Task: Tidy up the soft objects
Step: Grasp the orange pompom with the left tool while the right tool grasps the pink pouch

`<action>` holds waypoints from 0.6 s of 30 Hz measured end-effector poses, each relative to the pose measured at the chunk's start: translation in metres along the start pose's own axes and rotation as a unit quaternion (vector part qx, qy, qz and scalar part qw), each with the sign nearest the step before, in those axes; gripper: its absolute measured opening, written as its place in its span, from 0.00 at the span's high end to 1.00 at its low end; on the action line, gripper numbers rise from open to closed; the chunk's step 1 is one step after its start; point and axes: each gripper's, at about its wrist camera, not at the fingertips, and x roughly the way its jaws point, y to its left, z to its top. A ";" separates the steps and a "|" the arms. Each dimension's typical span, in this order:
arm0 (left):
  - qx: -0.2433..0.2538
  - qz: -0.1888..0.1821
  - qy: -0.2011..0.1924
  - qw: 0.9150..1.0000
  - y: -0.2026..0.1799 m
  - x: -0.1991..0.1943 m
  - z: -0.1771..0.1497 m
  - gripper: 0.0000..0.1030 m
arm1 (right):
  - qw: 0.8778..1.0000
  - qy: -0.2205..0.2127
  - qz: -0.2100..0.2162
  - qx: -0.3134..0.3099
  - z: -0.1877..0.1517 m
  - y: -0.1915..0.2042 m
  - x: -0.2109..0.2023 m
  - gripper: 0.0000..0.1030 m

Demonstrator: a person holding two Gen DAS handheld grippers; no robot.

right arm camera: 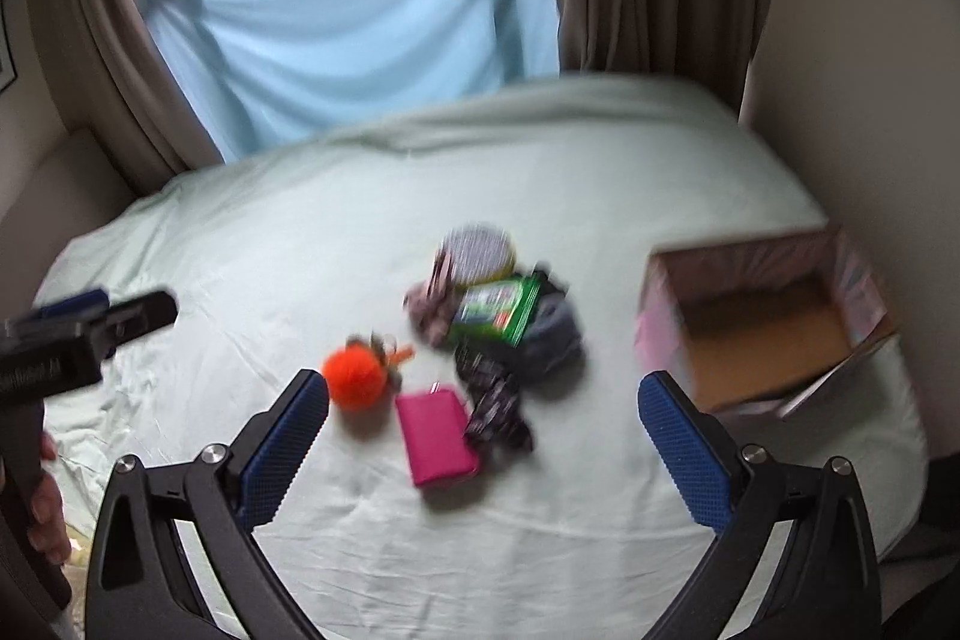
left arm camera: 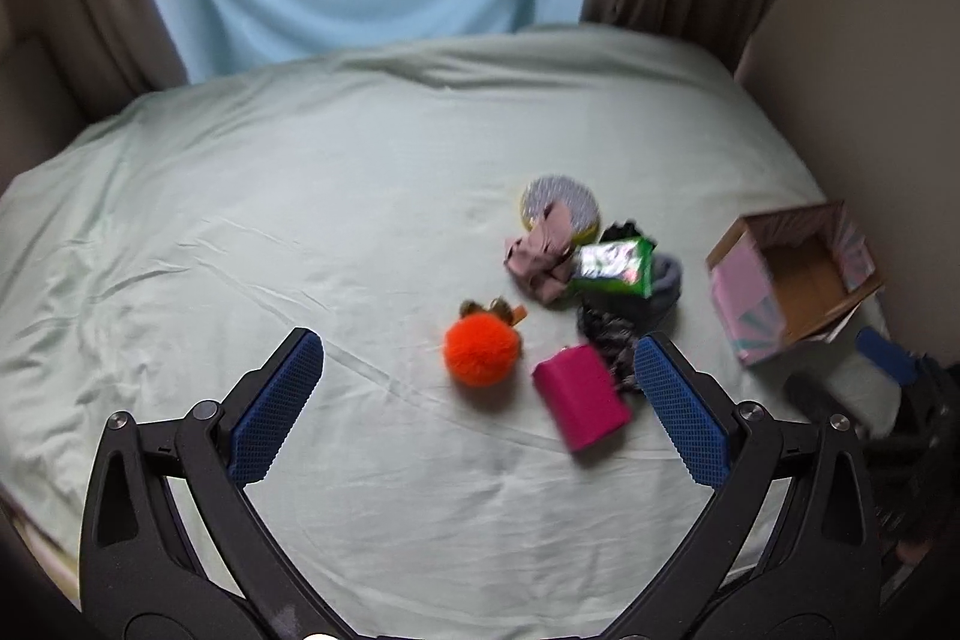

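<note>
Hovering above the pale green bedsheet (left arm camera: 300,220), the left gripper (left arm camera: 480,388) has its two blue-padded fingers (left arm camera: 276,400) spread wide with nothing between them, tilted down toward the bed. The right gripper (right arm camera: 483,430) hangs in the same pose, its fingers (right arm camera: 282,448) also wide apart and empty. In the right wrist view the left gripper shows at the left edge, with part of a hand (right arm camera: 45,514) on its handle.

One loose cluster of soft things lies right of the bed's middle. One fluffy orange pom-pom (left arm camera: 480,349) sits at its near left. One magenta rectangular pouch (left arm camera: 581,397) lies just right of the pom-pom, apart from it. One dark patterned cloth (left arm camera: 606,334) touches the pouch's far right corner. Farther back lie one green printed packet (left arm camera: 615,265), resting on one grey fabric roll (left arm camera: 663,289), one crumpled dusty-pink cloth (left arm camera: 540,256), and one round patterned pad with a yellow rim (left arm camera: 558,208).

One open cardboard box with pink printed sides (right arm camera: 762,328) stands empty at the right edge of the bed, well apart from the cluster.
</note>
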 end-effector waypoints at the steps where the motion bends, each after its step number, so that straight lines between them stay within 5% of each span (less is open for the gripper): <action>1: 0.004 -0.008 0.006 1.000 0.005 0.018 -0.003 0.00 | 1.000 0.008 -0.001 0.002 -0.009 0.005 0.014 0.00; 18: 0.034 -0.067 0.098 0.992 0.008 0.229 -0.046 0.01 | 0.994 0.107 -0.004 -0.017 -0.110 0.038 0.208 0.04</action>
